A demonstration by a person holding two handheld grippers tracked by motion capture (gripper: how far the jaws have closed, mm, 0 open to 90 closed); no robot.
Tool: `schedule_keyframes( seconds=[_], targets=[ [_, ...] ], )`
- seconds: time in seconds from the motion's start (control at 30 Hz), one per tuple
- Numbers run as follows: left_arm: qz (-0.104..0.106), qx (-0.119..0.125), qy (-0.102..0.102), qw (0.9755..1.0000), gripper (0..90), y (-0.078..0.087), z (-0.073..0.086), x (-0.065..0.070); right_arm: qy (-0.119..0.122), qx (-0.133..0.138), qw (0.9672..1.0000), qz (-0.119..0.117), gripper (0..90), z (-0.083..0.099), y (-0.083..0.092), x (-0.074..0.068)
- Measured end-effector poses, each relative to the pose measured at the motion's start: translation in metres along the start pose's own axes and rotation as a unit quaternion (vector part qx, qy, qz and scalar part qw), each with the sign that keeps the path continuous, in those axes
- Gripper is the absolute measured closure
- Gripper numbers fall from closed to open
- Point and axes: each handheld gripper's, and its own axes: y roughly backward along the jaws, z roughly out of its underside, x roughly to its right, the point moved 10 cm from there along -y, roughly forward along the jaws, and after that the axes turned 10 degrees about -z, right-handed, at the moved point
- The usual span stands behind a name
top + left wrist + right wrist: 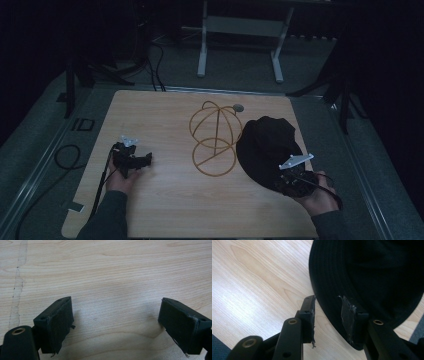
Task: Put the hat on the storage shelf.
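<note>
We see no container on the wooden table (165, 210). At its centre stands a wire hat stand (215, 137): a dome of thin golden hoops over a flat ring base, with one straight rod running from the top of the dome down to the ring. Seen from above, its long axis runs from about twelve o'clock to six o'clock, with the ring at the six o'clock end. A small grey disc (238, 107) lies just beside the dome at about one o'clock.

The black bucket hat (267, 145) lies on the table at three o'clock of the stand, with its brim close to the wire. In the dim high view we cannot tell whether it sits crown up or brim up, or whether it touches the stand.

The right gripper (327, 315) sits at the hat's five o'clock edge. Its jaws are narrowly parted with the stitched brim between them, one jaw over the bare wood and the other over the black cloth, with a gap left on both sides. The right hand (317, 197) holds it from below.

The left gripper (115, 325) is at about nine o'clock of the stand, well apart from it, with its jaws spread wide over bare wood grain and nothing between them. In the high view its body is a dark shape above the left hand (120, 180), and the detail is lost.
</note>
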Motion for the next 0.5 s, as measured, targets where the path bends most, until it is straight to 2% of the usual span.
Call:
schedule_keyframes(
  seconds=[0.33, 0.5],
  targets=[
    [0.000, 0.001, 0.000, 1.0000, 12.9, 0.000, 0.000, 0.000, -0.008, -0.014, 0.9998, 0.014, 61.4, 0.001, 0.009, 0.011],
    [0.000, 0.000, 0.000, 1.0000, 12.9, 0.000, 0.000, 0.000, -0.024, -0.020, 0.9993, 0.020, 60.0, 0.004, 0.013, 0.018]
  ],
)
